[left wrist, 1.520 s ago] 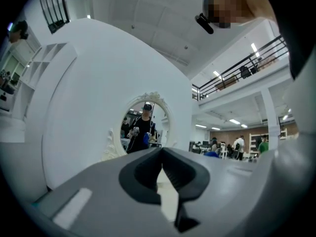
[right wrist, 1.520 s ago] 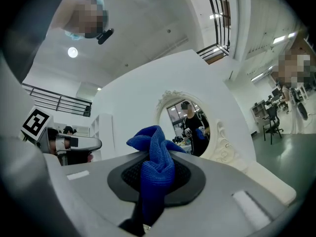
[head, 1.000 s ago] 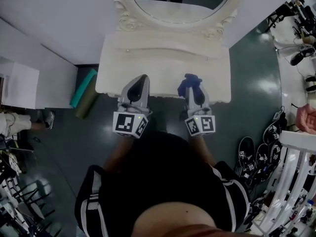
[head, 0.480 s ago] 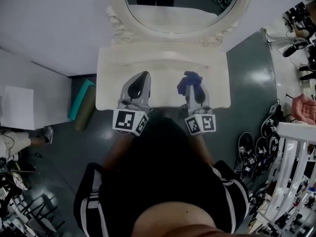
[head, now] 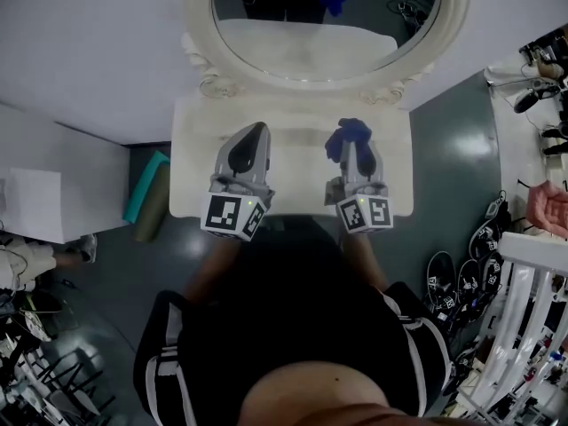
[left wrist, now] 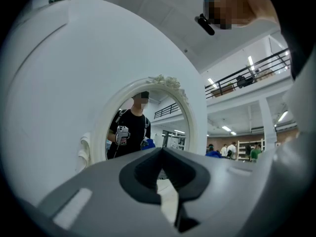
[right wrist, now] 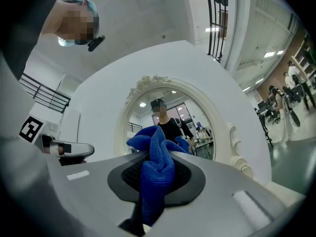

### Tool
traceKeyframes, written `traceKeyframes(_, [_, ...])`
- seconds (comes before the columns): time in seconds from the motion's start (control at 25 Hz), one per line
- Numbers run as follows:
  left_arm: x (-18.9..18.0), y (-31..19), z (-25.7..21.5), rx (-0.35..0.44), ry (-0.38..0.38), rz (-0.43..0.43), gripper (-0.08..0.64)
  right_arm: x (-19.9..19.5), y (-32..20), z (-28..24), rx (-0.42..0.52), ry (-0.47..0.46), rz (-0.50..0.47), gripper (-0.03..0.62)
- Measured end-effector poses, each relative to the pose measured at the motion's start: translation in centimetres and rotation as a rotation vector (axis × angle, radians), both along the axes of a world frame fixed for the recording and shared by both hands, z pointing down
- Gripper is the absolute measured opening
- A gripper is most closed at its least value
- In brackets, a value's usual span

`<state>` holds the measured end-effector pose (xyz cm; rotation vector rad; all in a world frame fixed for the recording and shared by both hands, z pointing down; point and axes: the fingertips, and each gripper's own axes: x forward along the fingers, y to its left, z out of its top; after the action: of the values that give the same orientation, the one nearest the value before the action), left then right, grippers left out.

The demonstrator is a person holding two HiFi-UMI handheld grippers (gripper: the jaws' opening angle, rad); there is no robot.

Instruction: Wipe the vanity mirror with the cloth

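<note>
While the right gripper (head: 354, 149) pinches the cloth (right wrist: 157, 168) and the left gripper (head: 256, 135) sits closed, empty, the mirror (head: 311, 16) is apparently not yet wiped.

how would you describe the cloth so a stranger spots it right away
Find the white vanity table under the oval mirror. Two grey grippers reach over it; the cloth is the crumpled bunch pinched in the right gripper. It is the only deep blue thing over the table; the left gripper holds nothing.
</note>
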<state>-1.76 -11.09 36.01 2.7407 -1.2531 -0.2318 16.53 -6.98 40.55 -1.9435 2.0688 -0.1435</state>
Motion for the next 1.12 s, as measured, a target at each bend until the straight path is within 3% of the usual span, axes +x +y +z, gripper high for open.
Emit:
traceKeyframes(0.52, [7.1, -8.3, 0.8, -0.003, -0.013, 0.031, 0.008, 12.5, -11.2, -0.4, 0.068, -0.105, 0.177, 0.049])
traceKeyframes(0.84, [8.9, -9.7, 0.5, 0.002, -0.027, 0.019, 0.009, 17.1, -14.3, -0.9, 0.069, -0.224, 0.223, 0.049])
traceKeyframes(1.12, [8.7, -11.7, 0.8, -0.015, -0.032, 0.020, 0.008, 18.3, -17.4, -0.9, 0.095, -0.303, 0.245, 0.049])
